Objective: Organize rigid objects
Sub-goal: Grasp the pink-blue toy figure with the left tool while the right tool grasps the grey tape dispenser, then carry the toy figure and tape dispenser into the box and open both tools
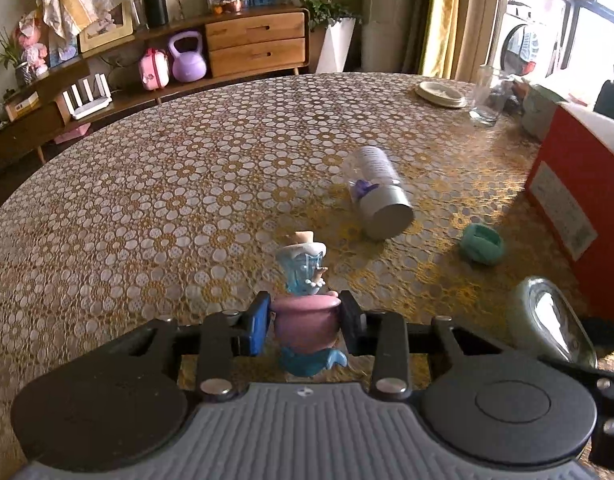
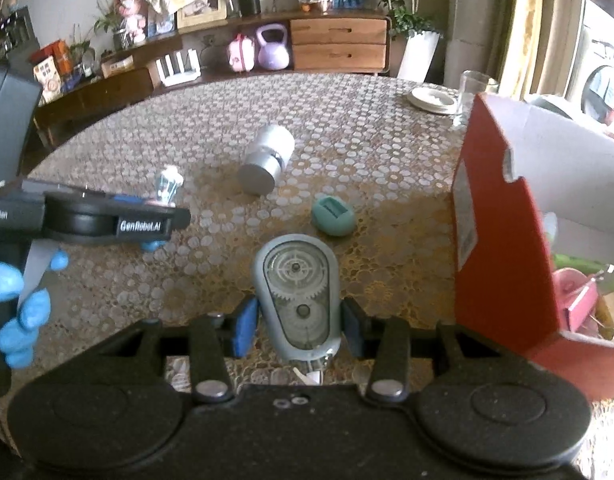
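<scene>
Figurine (image 1: 305,300), a blue character in a pink pot, is sitting pinched in the left gripper (image 1: 305,322) at bottom centre. Right gripper (image 2: 297,320) is clamping a grey, clear-windowed gear gadget (image 2: 297,296). Red box (image 2: 503,216) at right is holding pink items.

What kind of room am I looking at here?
Most likely a home living or dining room: a round table under a floral cloth, a wooden sideboard cluttered with household items, and a washing machine by the window.
</scene>
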A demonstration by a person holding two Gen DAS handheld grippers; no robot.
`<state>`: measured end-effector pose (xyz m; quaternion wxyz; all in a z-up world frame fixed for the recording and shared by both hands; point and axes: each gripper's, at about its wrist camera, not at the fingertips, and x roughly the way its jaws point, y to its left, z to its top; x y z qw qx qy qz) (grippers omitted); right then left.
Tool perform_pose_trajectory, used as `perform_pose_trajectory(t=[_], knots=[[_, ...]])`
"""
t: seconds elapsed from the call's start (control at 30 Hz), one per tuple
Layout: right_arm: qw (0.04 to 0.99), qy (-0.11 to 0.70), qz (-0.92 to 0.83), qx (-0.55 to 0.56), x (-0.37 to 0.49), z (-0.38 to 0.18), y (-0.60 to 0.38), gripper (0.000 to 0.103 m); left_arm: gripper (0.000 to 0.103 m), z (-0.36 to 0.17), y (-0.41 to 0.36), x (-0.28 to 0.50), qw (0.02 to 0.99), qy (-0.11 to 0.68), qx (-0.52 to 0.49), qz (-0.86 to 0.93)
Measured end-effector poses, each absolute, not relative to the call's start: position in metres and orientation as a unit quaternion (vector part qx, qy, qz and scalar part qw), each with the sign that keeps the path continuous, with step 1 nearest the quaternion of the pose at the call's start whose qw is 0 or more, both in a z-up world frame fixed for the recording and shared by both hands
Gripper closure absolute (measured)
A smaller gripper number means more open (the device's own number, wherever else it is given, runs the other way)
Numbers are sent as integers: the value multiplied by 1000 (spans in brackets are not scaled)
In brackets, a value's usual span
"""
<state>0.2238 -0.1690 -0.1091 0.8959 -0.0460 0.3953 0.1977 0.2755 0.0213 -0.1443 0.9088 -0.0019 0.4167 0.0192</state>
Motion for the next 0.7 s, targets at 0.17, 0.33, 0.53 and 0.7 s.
perform_pose_trajectory(t=[0.17, 0.33, 0.53, 0.7], knots=[[900, 384, 203, -32, 208, -89, -178, 59, 67, -129, 11, 256, 908, 419, -2, 14], [905, 371, 206, -26, 192, -68, -187, 59, 67, -109, -3, 236, 909, 417, 4, 1], [914, 351, 203, -16, 179, -44, -203, 59, 67, -81, -24, 219, 912, 410, 11, -14], [922, 336, 193, -8, 172, -27, -222, 59, 67, -54, -46, 209, 916, 400, 12, -33]])
